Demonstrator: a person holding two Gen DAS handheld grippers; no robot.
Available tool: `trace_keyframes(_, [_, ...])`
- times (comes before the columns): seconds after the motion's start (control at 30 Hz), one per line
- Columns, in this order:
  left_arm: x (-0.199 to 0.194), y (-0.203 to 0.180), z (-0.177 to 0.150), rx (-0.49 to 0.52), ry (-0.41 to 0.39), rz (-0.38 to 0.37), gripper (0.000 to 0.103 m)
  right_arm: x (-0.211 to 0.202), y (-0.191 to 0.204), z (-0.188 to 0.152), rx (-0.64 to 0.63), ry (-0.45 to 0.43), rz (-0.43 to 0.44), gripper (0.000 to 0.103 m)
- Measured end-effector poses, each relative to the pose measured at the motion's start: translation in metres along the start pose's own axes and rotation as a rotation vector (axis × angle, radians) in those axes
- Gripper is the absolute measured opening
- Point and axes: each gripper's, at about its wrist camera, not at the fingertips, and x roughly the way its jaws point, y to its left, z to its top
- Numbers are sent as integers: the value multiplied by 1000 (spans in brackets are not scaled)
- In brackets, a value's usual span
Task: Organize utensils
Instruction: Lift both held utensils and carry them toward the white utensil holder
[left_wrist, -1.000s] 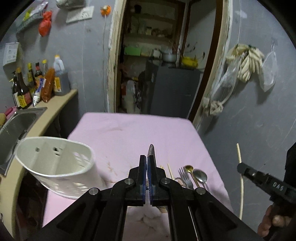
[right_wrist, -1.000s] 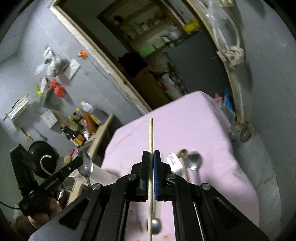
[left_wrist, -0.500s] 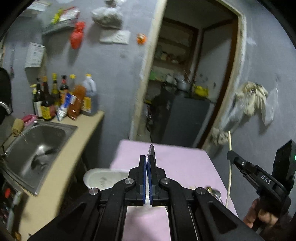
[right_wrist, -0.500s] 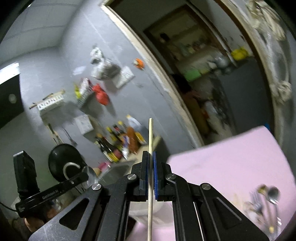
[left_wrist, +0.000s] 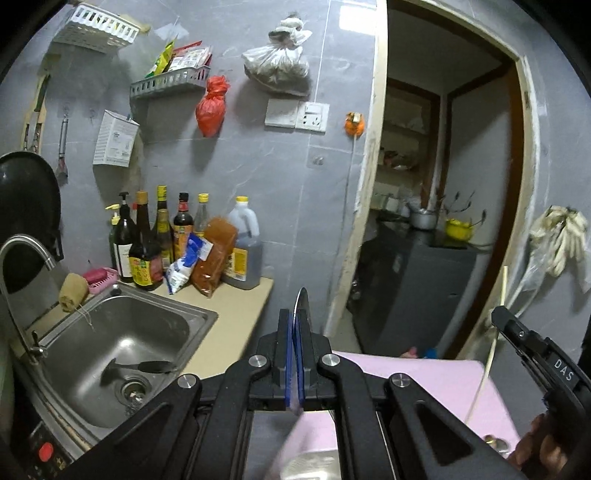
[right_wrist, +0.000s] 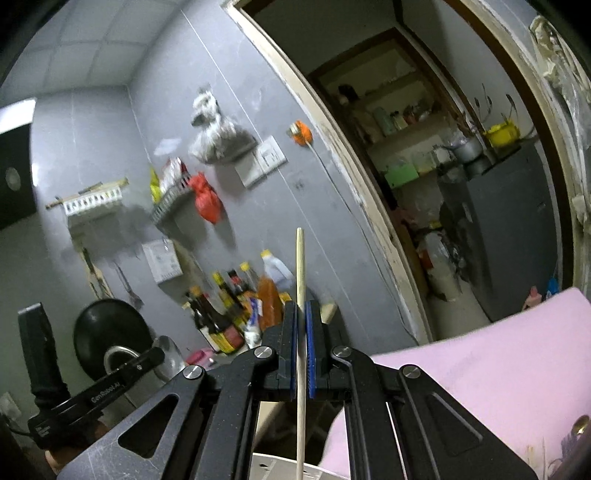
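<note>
My left gripper (left_wrist: 294, 325) is shut on a metal spoon (left_wrist: 301, 301), seen edge-on and pointing up; it also shows in the right wrist view (right_wrist: 147, 360). My right gripper (right_wrist: 301, 314) is shut on a pale wooden chopstick (right_wrist: 300, 273) held upright; its lower end hangs over the white utensil holder (right_wrist: 280, 469). The right gripper (left_wrist: 517, 332) and chopstick (left_wrist: 491, 350) also show at the right of the left wrist view. The holder's blurred rim (left_wrist: 306, 465) lies below the left gripper. Loose utensils (right_wrist: 576, 428) lie on the pink-covered table (right_wrist: 480, 369).
A steel sink (left_wrist: 110, 347) with a tap (left_wrist: 22, 258) is at the left on a beige counter (left_wrist: 236, 314). Sauce bottles (left_wrist: 166, 240) stand against the grey wall. A black wok (left_wrist: 26, 214) hangs at the far left. A doorway (left_wrist: 436, 206) opens ahead.
Both grippers have tilted upward, so the table and holder have dropped to the bottom of the views and the wall, sink and bottles fill them. Both still hold their utensils.
</note>
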Motion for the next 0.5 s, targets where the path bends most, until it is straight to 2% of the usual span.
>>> trace_keyframes(0.1, [12, -1, -13, 31, 7, 45, 2, 12, -7, -14, 2, 36, -17, 4])
trace_keyframes(0.2, [17, -3, -23, 53, 21, 54, 2, 15, -10, -22, -1, 64, -31, 4])
trace_keyframes(0.5, [22, -8, -35, 81, 34, 82, 2, -2, -11, -14, -24, 48, -35, 4])
